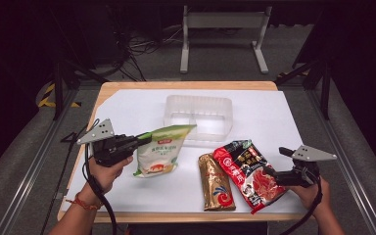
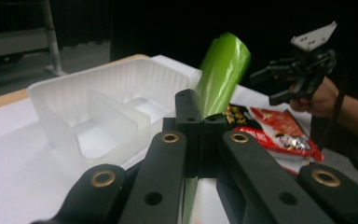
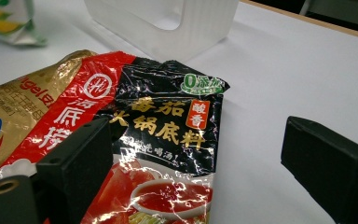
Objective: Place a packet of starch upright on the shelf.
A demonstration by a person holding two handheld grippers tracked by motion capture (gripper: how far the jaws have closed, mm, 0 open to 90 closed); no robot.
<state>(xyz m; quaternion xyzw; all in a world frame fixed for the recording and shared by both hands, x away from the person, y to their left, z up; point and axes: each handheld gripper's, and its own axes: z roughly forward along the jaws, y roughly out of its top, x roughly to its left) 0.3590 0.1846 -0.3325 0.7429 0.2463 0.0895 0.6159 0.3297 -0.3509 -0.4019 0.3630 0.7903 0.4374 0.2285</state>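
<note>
My left gripper is shut on the top edge of a green and white pouch and holds it lifted above the white sheet at the left. In the left gripper view the jaws meet on the pouch's green edge, which sticks up beyond them. A red and black sauce packet lies flat at the right, partly over a gold packet. My right gripper stands open at the red packet's right edge. In the right gripper view its jaws are wide apart over that packet.
A clear plastic tray with a divider stands at the middle back of the white sheet; it also shows close by in the left gripper view. The wooden table edge runs along the front. Stands and cables lie on the floor beyond.
</note>
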